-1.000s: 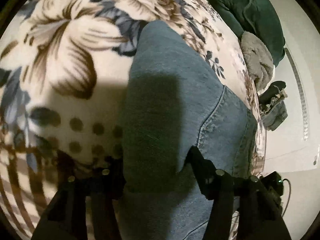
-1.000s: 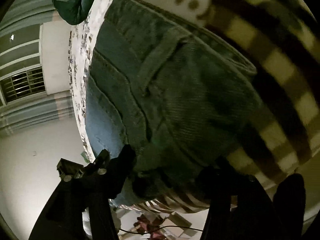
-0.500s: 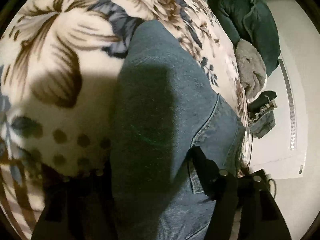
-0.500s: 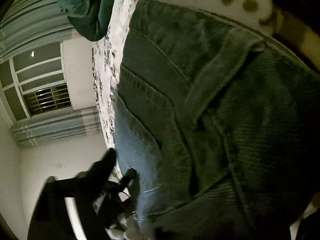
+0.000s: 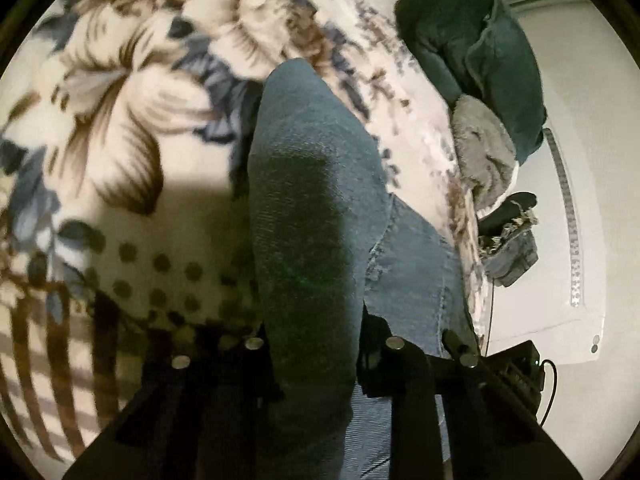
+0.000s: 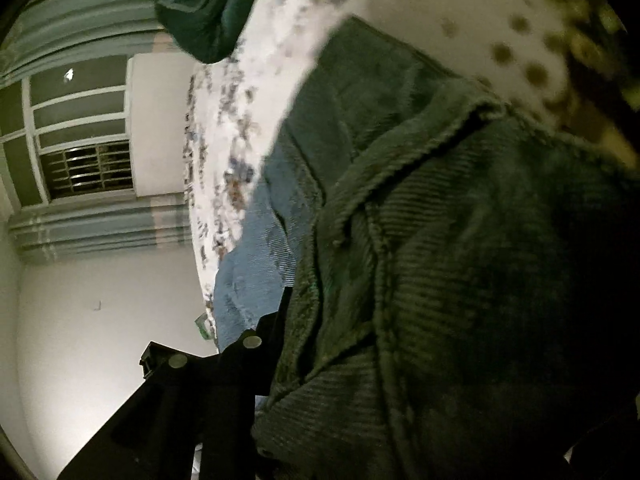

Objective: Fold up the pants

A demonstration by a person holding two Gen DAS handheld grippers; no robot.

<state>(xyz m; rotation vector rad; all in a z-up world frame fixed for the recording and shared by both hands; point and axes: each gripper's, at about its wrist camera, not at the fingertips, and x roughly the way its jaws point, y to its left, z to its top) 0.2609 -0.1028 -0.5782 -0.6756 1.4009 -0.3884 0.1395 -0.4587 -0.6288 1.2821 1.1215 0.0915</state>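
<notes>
The blue denim pants lie on the floral blanket of a bed. In the left wrist view my left gripper is shut on a fold of the pants, and the denim rises between its fingers. In the right wrist view the pants fill most of the frame, with a seam and waistband close to the lens. My right gripper's left finger presses the denim. Its right finger is hidden behind the cloth.
A dark green cushion and a grey fluffy item lie at the far right bed edge, with another denim piece hanging there. A window and curtains stand beyond the bed. White floor shows below.
Both grippers have lifted the pants and drawn them closer to the lenses. The denim has bunched up between the left fingers and now covers the right gripper's right finger.
</notes>
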